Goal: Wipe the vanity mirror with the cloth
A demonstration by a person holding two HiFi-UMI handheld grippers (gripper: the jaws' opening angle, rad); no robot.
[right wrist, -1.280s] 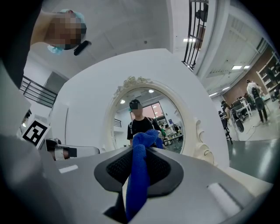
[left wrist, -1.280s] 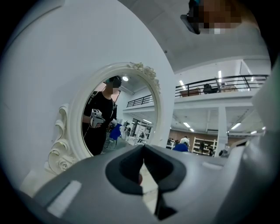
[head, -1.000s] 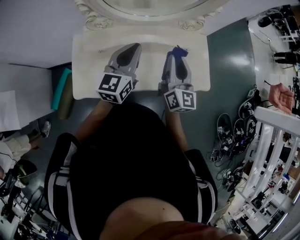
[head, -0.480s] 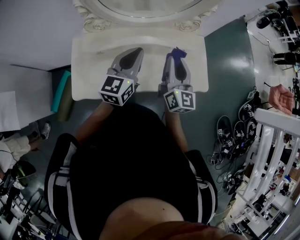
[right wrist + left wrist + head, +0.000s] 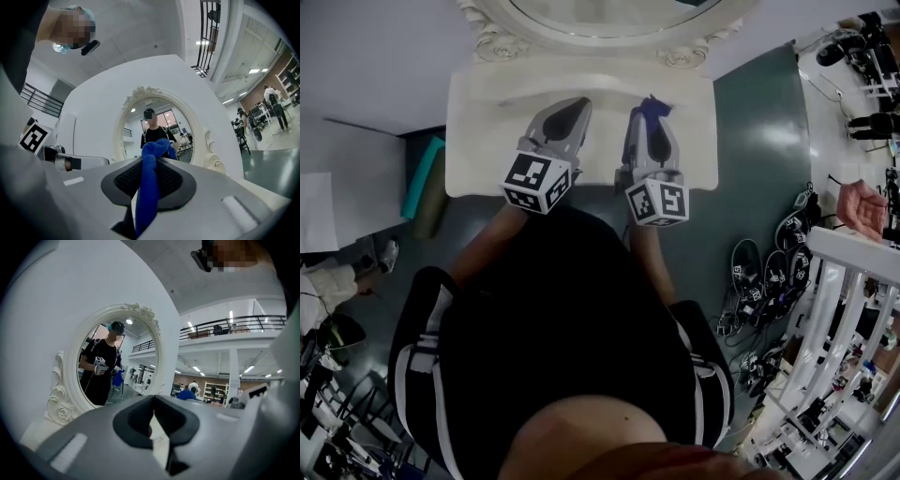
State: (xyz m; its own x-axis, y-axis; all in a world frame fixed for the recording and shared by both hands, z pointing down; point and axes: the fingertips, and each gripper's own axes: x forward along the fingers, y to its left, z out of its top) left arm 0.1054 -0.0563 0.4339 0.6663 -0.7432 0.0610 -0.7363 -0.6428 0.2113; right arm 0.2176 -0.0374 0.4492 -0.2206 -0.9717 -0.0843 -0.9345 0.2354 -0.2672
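The oval vanity mirror (image 5: 600, 11) in its carved white frame stands at the back of the cream vanity table (image 5: 483, 103). My right gripper (image 5: 649, 112) hovers over the table top, shut on a blue cloth (image 5: 655, 103) that sticks up past its tips. In the right gripper view the blue cloth (image 5: 149, 187) runs between the jaws of my right gripper (image 5: 150, 161), with the mirror (image 5: 154, 119) straight ahead. My left gripper (image 5: 571, 106) is beside it, shut with nothing in it. The left gripper view has my left gripper (image 5: 153, 401) facing the mirror (image 5: 115, 364) at the left.
On the floor left of the table lies a teal object (image 5: 422, 173). Cables and headsets (image 5: 764, 267) lie on the floor at the right, beside white racks (image 5: 839, 291). Another person's hand (image 5: 862, 206) shows at the right edge.
My left gripper has shifted slightly to the right over the table. The right gripper has stayed almost still with the cloth in it.
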